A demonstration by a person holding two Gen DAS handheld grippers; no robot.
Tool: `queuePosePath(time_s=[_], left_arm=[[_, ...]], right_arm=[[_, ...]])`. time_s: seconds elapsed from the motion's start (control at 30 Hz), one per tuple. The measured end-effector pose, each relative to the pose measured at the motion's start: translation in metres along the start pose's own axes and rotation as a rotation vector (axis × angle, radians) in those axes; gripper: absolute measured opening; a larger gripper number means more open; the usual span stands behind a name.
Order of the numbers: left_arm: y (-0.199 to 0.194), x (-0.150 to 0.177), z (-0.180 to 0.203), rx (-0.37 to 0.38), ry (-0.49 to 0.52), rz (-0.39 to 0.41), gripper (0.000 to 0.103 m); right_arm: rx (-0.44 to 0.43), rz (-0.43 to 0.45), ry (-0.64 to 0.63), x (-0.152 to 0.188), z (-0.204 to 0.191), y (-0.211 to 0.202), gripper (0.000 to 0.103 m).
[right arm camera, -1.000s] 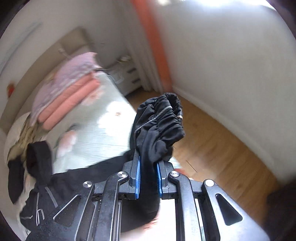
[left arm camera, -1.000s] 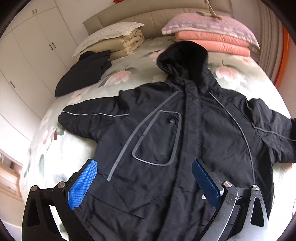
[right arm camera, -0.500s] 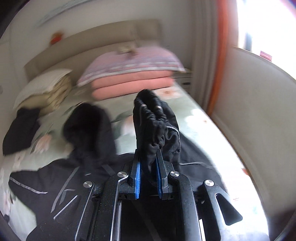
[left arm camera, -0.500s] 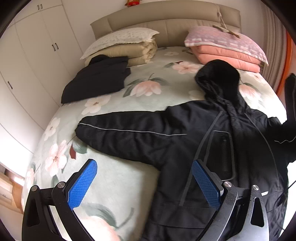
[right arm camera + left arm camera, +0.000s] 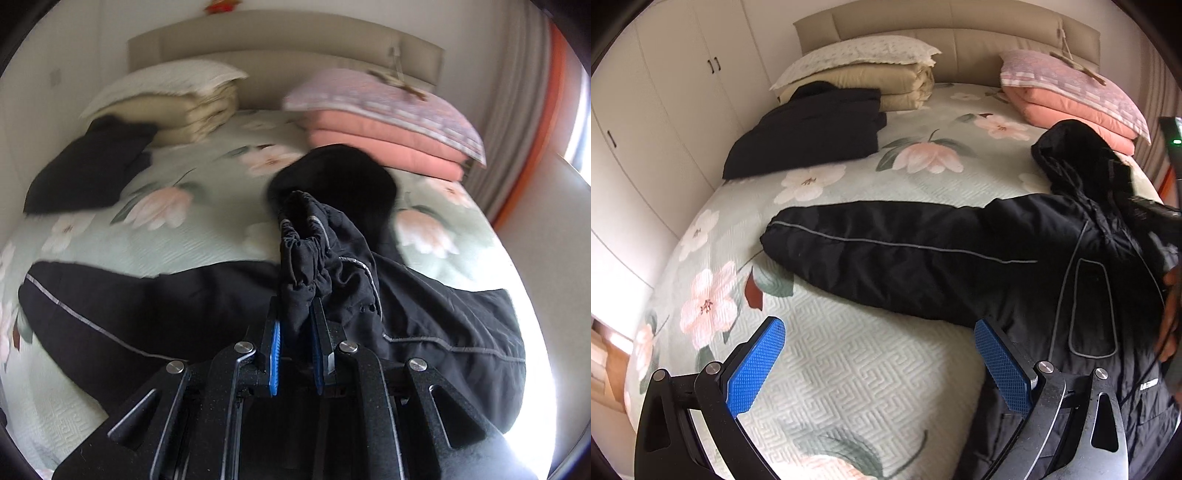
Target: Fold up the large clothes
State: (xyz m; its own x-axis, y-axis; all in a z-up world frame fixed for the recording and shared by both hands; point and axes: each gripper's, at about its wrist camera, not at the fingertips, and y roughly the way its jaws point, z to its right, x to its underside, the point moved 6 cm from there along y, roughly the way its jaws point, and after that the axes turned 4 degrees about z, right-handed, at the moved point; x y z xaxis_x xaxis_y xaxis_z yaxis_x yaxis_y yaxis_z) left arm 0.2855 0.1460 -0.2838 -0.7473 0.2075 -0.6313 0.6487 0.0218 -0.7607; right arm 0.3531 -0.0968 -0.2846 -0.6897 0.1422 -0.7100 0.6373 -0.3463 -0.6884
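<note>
A black hooded jacket point(image 5: 1052, 295) with grey piping lies front-up on the floral bed point(image 5: 849, 369). Its one sleeve point(image 5: 886, 251) stretches out flat to the left, and the hood point(image 5: 1075, 147) points at the pink pillows. My left gripper point(image 5: 879, 365) hangs open above the bedspread just below that sleeve, holding nothing. My right gripper point(image 5: 295, 358) is shut on the gathered cuff of the other sleeve point(image 5: 306, 258), which it holds up over the jacket's chest point(image 5: 184, 295). In the left wrist view a hand point(image 5: 1169, 314) shows at the right edge.
A folded black garment point(image 5: 812, 133) lies at the back left, against a cream quilt and pillow point(image 5: 871, 70). Pink bedding with a lilac pillow point(image 5: 1071, 92) sits at the back right. White wardrobes point(image 5: 665, 110) line the left side; a curtain point(image 5: 524, 110) hangs on the right.
My right gripper has swung the held cuff from beside the bed, above the wooden floor, to over the jacket's middle. My left gripper has moved left, from over the jacket's front to the bedspread.
</note>
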Motion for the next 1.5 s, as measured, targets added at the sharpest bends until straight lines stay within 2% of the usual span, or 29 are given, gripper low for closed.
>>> queuePosePath(time_s=[0.2, 0.33, 0.47, 0.5, 0.57, 0.67, 0.8, 0.97, 1.07, 1.13, 1.27, 1.37, 1.5], left_arm=[[0.018, 0.004, -0.021, -0.015, -0.016, -0.017, 0.102], [0.027, 0.009, -0.030, -0.028, -0.041, -0.027, 0.102], [0.036, 0.012, -0.034, -0.039, -0.067, -0.035, 0.102], [0.038, 0.011, -0.033, -0.042, -0.070, -0.036, 0.102], [0.043, 0.010, -0.033, -0.052, -0.078, -0.039, 0.102], [0.048, 0.005, -0.031, -0.061, -0.094, -0.043, 0.102], [0.046, -0.006, -0.021, -0.076, -0.085, -0.030, 0.102], [0.040, -0.023, 0.007, -0.055, -0.053, -0.014, 0.102], [0.038, -0.038, 0.034, -0.006, -0.040, 0.009, 0.102], [0.041, -0.049, 0.062, 0.057, -0.022, 0.017, 0.102], [0.061, -0.068, 0.146, 0.259, 0.042, -0.003, 0.102], [0.082, -0.074, 0.207, 0.386, 0.088, -0.039, 0.102], [0.113, -0.071, 0.261, 0.426, 0.157, -0.071, 0.101]], right_arm=[[-0.019, -0.089, -0.099, 0.029, -0.080, 0.038, 0.017], [-0.008, -0.139, -0.193, 0.060, -0.112, 0.057, 0.020], [-0.066, -0.181, -0.190, 0.085, -0.116, 0.059, 0.030], [-0.089, -0.192, -0.188, 0.086, -0.114, 0.058, 0.044], [-0.160, -0.195, -0.180, 0.088, -0.112, 0.054, 0.057], [-0.243, -0.210, -0.186, 0.091, -0.110, 0.042, 0.059], [-0.351, -0.209, -0.116, 0.086, -0.089, 0.020, 0.059], [-0.365, -0.194, -0.046, 0.073, -0.038, 0.001, 0.059], [-0.273, -0.164, -0.028, 0.066, 0.028, -0.003, 0.059], [-0.179, -0.152, -0.002, 0.067, 0.081, 0.002, 0.059], [-0.006, -0.174, 0.076, 0.078, 0.186, 0.028, 0.058], [0.012, -0.209, 0.169, 0.089, 0.237, 0.050, 0.049], [0.014, -0.270, 0.208, 0.108, 0.267, 0.086, 0.045]])
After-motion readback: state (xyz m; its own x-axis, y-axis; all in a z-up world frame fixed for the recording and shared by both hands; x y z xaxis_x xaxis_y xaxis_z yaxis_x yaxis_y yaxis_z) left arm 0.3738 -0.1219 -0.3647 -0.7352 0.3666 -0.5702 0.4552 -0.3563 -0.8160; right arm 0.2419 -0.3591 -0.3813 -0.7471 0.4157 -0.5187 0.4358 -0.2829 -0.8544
